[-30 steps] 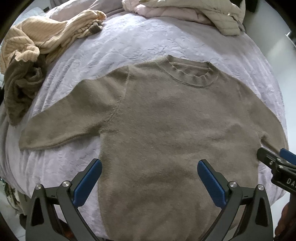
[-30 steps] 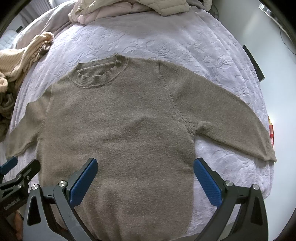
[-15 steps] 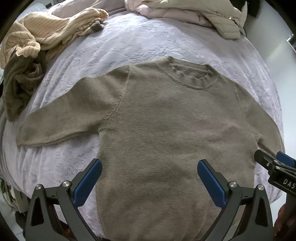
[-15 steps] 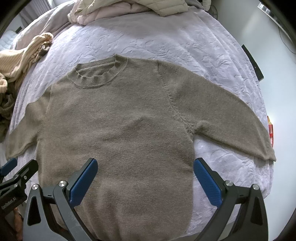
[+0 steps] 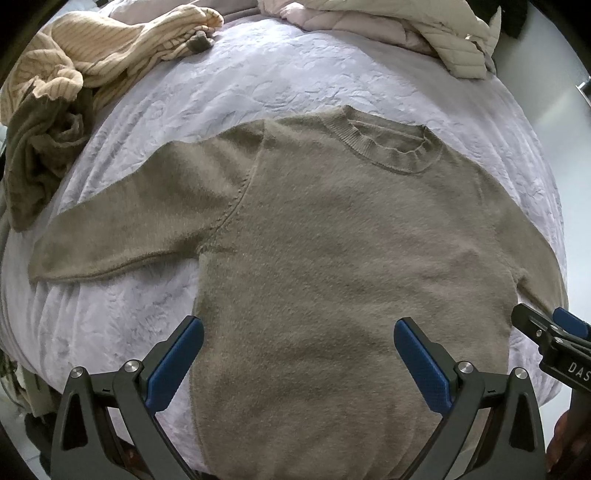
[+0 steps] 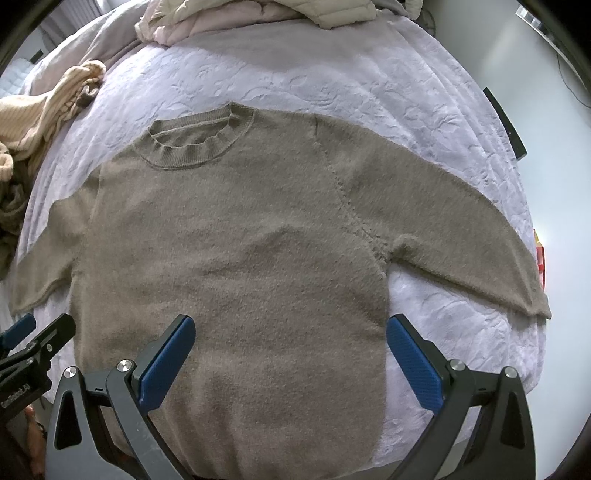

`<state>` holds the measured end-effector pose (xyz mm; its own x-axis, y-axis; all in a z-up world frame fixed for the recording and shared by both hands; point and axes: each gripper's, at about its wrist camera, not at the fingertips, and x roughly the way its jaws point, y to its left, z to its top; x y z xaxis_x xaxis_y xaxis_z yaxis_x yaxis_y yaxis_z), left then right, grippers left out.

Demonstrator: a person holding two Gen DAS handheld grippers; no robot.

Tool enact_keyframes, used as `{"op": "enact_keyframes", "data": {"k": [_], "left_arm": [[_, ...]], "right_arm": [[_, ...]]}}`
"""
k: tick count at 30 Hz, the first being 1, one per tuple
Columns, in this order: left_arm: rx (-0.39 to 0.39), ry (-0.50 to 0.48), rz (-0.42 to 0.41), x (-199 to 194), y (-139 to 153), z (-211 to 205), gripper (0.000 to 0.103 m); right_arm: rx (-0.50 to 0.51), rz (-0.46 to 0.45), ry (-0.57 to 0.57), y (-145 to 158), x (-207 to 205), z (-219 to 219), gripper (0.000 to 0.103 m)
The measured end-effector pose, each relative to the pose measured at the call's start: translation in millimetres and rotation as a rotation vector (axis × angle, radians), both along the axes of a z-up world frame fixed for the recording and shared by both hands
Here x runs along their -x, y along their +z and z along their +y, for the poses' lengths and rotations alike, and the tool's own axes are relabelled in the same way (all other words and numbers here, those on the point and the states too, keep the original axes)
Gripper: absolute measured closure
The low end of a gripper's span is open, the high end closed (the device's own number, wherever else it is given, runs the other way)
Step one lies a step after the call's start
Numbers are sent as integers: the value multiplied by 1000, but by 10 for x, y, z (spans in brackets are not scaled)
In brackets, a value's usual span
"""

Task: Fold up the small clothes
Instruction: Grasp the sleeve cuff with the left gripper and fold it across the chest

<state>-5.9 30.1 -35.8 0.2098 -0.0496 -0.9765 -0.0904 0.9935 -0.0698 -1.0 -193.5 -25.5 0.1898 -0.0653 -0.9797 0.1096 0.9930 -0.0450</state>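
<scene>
A taupe knit sweater (image 5: 332, 251) (image 6: 236, 251) lies flat on the bed, neck away from me, both sleeves spread out to the sides. My left gripper (image 5: 298, 354) hovers open over the lower left part of its body, nothing between the blue pads. My right gripper (image 6: 290, 350) hovers open over the lower right part, also empty. Each gripper shows at the edge of the other's view: the right gripper (image 5: 554, 343) at the far right, the left gripper (image 6: 33, 343) at the far left. The sweater's hem is hidden below the fingers.
The bed has a pale lilac embossed cover (image 5: 258, 81) (image 6: 332, 74). A cream ribbed garment (image 5: 92, 55) and a dark olive one (image 5: 37, 155) are heaped at the far left. Quilted pale jackets (image 5: 406, 22) lie at the head. The bed's right edge (image 6: 532, 221) drops to the floor.
Both grippers have eased slightly closer to the sweater and the left view has shifted a little; the sweater itself lies as before.
</scene>
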Motion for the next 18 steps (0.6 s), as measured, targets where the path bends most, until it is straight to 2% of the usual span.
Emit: {"op": "enact_keyframes", "data": {"k": [11,18], "left_arm": [[79,65,7,56,-164,298,0],[102,213,13,116,-428,1030,0]], "right_arm": [[-20,-4,40,-54,37,255,0],[-36,19,131,-177,76,750,0]]}}
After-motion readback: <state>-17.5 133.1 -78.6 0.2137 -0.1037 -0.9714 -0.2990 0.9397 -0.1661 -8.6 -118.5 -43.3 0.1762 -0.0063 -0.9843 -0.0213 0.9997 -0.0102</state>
